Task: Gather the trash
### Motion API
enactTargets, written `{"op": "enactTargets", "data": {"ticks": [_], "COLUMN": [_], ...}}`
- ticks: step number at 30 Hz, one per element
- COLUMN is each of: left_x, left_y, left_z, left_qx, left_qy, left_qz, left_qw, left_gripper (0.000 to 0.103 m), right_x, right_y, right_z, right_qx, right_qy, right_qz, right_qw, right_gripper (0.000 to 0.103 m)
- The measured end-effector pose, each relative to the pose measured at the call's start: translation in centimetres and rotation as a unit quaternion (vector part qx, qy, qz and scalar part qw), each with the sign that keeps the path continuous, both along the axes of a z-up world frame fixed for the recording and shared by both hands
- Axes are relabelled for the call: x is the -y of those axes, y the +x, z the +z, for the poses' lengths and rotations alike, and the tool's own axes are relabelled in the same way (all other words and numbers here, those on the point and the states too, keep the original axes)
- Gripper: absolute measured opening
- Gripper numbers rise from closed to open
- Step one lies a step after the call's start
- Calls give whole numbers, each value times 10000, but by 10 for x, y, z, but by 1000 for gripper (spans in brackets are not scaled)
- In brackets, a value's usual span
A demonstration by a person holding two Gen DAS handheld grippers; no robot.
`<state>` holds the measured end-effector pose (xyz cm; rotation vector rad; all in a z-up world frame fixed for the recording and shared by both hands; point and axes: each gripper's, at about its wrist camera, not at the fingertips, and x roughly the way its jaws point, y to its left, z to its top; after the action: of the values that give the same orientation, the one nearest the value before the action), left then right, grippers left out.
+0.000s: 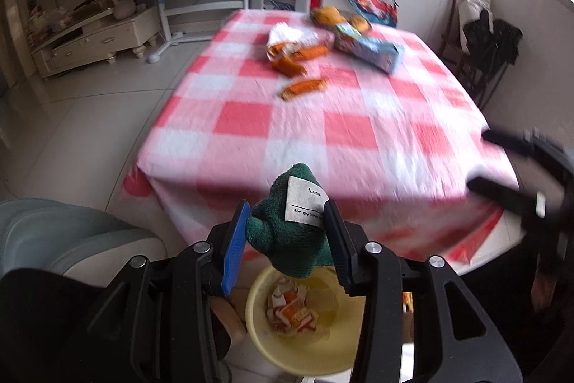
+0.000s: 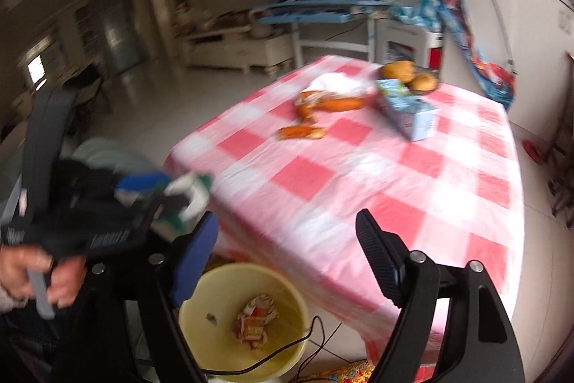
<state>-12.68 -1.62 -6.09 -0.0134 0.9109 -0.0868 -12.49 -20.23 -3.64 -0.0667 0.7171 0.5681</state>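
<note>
Your left gripper (image 1: 287, 225) is clamped on a green cloth (image 1: 287, 232) with the bin (image 1: 258, 340) just below its jaws, so release it there, then send your right gripper (image 2: 287, 261), jaws apart and empty, ahead to the wrappers (image 2: 303, 131).

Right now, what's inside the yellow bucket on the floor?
Inside the round yellow plastic bucket: crumpled orange-and-white wrappers. The left view's green cloth and fingers cover part of it.

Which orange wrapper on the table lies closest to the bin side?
The lone orange wrapper, lying apart on the checked cloth; the other orange wrappers cluster farther back by the white tissue.
</note>
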Motion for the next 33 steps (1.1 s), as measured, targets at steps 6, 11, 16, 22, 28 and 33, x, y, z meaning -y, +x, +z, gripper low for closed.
{"op": "enactTargets", "data": {"ticks": [6,11,16,22,28,33], "left_x": [19,18,13,11,6,1], "left_y": [-18,-25,-25,-19,-17,-14], "left_z": [-24,-18,-11,-7,-6,-8], "left_qx": [-612,-275,162,426,443,358], "left_qy": [205,521,883,1087,994,861], "left_qz": [-521,-285,119,311,431,514], "left_qw": [9966,9979,9959,9927,9931,9943], "left_gripper": [51,78,85,89,90,90], "right_x": [7,1,-6,-13,-18,-19], "right_y": [6,6,2,2,0,-1], "right_z": [-2,-12,-18,-22,-24,-25], "right_qx": [80,38,63,50,54,53], "right_qy": [-142,-524,-806,-980,-1106,-1135], "right_qz": [-440,-421,-341,-245,-186,-181], "right_qw": [9989,9977,9961,9949,9937,9934], "right_gripper": [83,86,87,88,88,88]}}
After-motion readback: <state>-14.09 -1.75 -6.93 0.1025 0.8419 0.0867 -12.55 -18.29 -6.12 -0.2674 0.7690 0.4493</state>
